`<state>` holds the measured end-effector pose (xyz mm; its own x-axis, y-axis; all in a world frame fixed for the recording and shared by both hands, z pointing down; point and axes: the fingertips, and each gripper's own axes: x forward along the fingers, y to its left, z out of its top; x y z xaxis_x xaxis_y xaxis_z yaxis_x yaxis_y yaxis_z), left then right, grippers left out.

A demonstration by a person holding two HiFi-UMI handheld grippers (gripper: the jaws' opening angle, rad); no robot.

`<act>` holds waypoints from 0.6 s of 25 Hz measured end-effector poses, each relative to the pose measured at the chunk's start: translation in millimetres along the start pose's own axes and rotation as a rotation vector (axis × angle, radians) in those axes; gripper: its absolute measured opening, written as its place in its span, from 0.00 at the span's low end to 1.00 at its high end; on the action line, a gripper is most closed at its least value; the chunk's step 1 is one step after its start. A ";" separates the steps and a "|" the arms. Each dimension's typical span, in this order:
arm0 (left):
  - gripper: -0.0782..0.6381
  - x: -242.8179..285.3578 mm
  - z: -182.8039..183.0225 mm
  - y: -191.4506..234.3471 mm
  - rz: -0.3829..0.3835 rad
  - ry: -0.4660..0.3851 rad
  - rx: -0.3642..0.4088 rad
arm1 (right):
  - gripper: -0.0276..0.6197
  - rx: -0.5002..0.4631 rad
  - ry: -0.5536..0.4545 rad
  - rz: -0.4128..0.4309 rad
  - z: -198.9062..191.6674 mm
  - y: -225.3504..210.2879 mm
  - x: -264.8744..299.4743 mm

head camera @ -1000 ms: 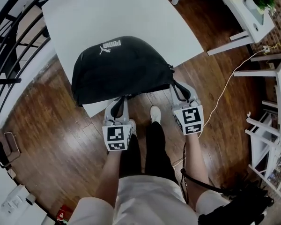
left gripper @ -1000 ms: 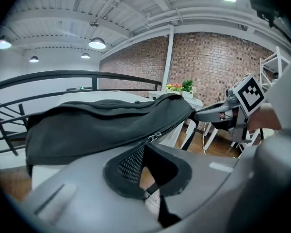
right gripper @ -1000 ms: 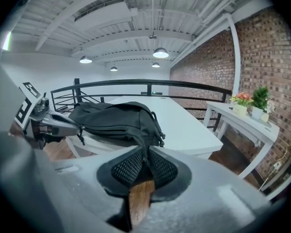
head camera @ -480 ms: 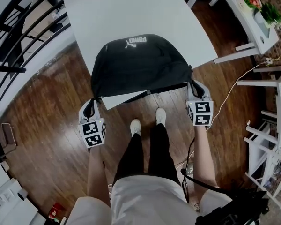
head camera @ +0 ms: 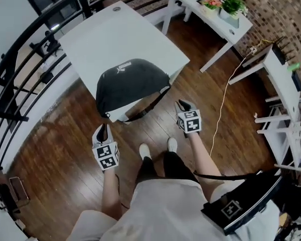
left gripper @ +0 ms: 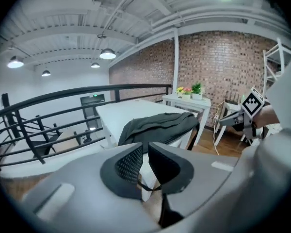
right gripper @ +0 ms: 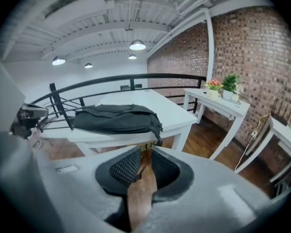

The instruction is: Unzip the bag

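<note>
We look steeply down at a person standing on a wooden floor (head camera: 50, 134), holding a claw in each hand. The left claw (head camera: 102, 132) is empty. Its jaws are opening with only a narrow gap between the pads, and nothing sits in that gap (left gripper: 144, 149). The right claw (head camera: 183, 106) is also released, with its jaws parting and only bare floor showing between them (right gripper: 145, 155).

The black bag (head camera: 133, 82) lies flat on a white table (head camera: 115, 34), ahead of both claws and apart from them. It is ahead and to the right of the left claw (left gripper: 157, 125), and ahead and to the left of the right claw (right gripper: 114, 118). Neither claw touches it. A dark strap (head camera: 146, 108) hangs off the near table edge, between the two claws and just beyond their tips. From here we cannot tell whether the zipper is open.

Farther ahead and to the right of the right claw stands a white side table (head camera: 210, 15) with a potted plant (head camera: 233, 5). A black railing (head camera: 20, 59) curves along beyond the left claw's left side.
</note>
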<state>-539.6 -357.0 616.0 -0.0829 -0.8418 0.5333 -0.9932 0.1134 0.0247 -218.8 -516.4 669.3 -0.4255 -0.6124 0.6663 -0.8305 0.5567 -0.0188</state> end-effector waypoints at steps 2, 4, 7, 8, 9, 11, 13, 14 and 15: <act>0.14 -32.0 27.0 -28.3 -0.055 -0.086 0.011 | 0.07 0.030 -0.064 0.079 9.2 31.7 -42.9; 0.13 -64.3 53.5 -65.8 -0.117 -0.169 0.031 | 0.03 -0.004 -0.137 0.191 27.3 68.8 -87.3; 0.13 -122.0 86.4 -126.8 -0.177 -0.292 0.047 | 0.03 -0.100 -0.269 0.330 55.1 105.0 -164.1; 0.13 -141.4 96.5 -143.6 -0.177 -0.336 0.048 | 0.03 -0.098 -0.312 0.348 61.0 105.7 -188.9; 0.13 -160.0 106.2 -158.0 -0.168 -0.380 0.043 | 0.03 -0.085 -0.353 0.358 65.3 103.2 -212.5; 0.13 -194.7 121.6 -180.7 -0.132 -0.460 0.022 | 0.03 -0.077 -0.427 0.368 69.2 95.8 -255.6; 0.13 -227.6 127.3 -200.8 -0.085 -0.517 -0.005 | 0.03 -0.103 -0.481 0.380 66.8 88.9 -293.5; 0.13 -243.9 126.9 -213.2 -0.065 -0.533 -0.011 | 0.03 -0.115 -0.503 0.390 63.2 84.9 -312.3; 0.13 -260.0 125.8 -228.7 -0.053 -0.545 -0.009 | 0.03 -0.122 -0.522 0.400 58.0 79.2 -331.5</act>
<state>-301.2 -230.4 365.3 -0.0650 -0.9978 0.0158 -0.9967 0.0657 0.0484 -164.3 -301.9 403.6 -0.8359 -0.5196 0.1767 -0.5389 0.8381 -0.0849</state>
